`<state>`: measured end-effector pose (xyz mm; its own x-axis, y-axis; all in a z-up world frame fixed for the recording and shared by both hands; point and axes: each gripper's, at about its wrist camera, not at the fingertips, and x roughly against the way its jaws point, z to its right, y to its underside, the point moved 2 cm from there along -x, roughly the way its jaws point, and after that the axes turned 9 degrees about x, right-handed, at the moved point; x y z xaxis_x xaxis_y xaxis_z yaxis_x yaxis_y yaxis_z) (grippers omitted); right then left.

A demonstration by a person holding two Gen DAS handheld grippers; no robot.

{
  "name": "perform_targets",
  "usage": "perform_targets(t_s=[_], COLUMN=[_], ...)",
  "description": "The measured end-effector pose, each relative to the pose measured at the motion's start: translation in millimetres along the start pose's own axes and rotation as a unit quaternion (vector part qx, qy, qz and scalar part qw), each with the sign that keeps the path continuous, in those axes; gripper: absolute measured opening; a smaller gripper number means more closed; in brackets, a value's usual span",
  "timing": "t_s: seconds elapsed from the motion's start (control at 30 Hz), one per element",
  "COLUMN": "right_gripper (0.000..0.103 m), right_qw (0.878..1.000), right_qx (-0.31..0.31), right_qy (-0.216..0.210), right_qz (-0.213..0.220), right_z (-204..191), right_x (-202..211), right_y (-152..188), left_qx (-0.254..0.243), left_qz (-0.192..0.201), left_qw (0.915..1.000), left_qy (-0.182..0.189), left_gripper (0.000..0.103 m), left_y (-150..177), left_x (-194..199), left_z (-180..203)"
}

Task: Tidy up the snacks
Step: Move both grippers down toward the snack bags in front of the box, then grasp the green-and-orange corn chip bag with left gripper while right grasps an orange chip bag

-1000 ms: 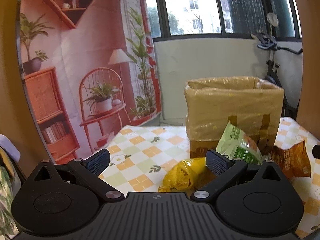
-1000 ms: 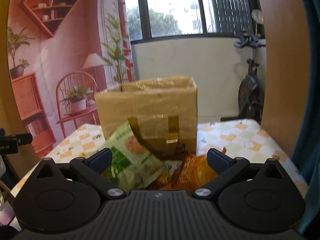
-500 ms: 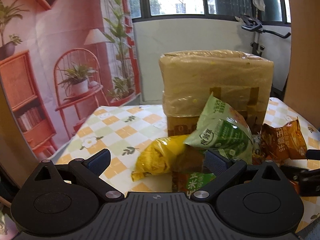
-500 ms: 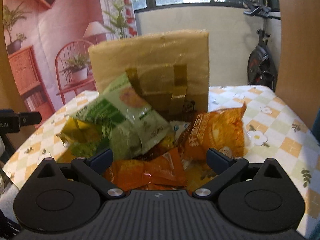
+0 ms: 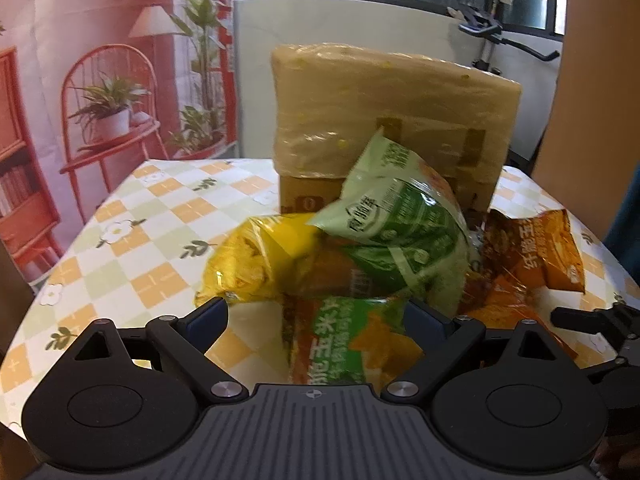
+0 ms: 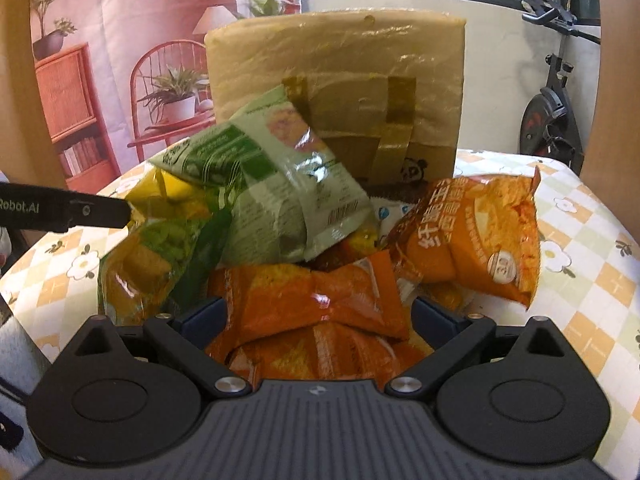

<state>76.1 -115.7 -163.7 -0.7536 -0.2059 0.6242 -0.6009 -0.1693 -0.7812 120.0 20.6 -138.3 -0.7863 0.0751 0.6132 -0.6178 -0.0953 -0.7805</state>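
A pile of snack bags lies on the checkered table in front of a taped cardboard box (image 5: 392, 120) (image 6: 336, 92). My left gripper (image 5: 316, 316) is open, its fingers either side of a green-and-orange bag (image 5: 348, 344), with a yellow bag (image 5: 256, 260) and a light green bag (image 5: 396, 232) just beyond. My right gripper (image 6: 318, 314) is open around a flat orange bag (image 6: 316, 308). A large orange bag (image 6: 472, 240) leans at the right, a light green bag (image 6: 276, 196) on top of the pile, a green-yellow bag (image 6: 160, 256) at the left.
The table (image 5: 132, 240) has a flowered checkered cloth. Part of the right gripper (image 5: 592, 320) shows at the right of the left wrist view; part of the left gripper (image 6: 64, 210) shows at the left of the right wrist view. An exercise bike (image 6: 552, 104) stands behind.
Both grippers have moved forward and down to the snack pile, which now sits between their open fingers. The box looms closer.
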Motion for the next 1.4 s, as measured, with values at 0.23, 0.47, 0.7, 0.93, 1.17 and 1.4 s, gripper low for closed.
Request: perform_targets(t_s=[0.23,0.47,0.7,0.93,1.17,1.4], right_gripper=[0.099,0.099,0.099,0.099,0.100,0.100], right_qw=[1.000,1.000,1.000,1.000,1.000,1.000], right_qx=[0.001,0.008,0.014,0.014,0.006,-0.001], right_qy=[-0.002,0.002,0.009,0.009,0.025,0.024], right_qz=[-0.005,0.001,0.006,0.008,0.006,0.001], right_z=[0,-3,-6,-6,-3,-1], right_x=[-3,-5,-6,-6,-6,-7], right_y=[7,10,11,12,14,16], left_qx=[0.001,0.006,0.012,0.038,0.059,0.060], left_qz=[-0.023,-0.037,-0.036,-0.044,-0.059,-0.073], left_qw=[0.9997,0.9992,0.9990,0.9972,0.9940,0.9915], left_qy=[0.011,0.015,0.022,0.047,0.070,0.090], left_gripper=[0.096,0.095,0.095,0.095,0.098,0.099], left_y=[9,14,18,23,27,33], left_x=[-13,-20,-25,-33,-44,-50], left_z=[4,2,0,-7,-13,-10])
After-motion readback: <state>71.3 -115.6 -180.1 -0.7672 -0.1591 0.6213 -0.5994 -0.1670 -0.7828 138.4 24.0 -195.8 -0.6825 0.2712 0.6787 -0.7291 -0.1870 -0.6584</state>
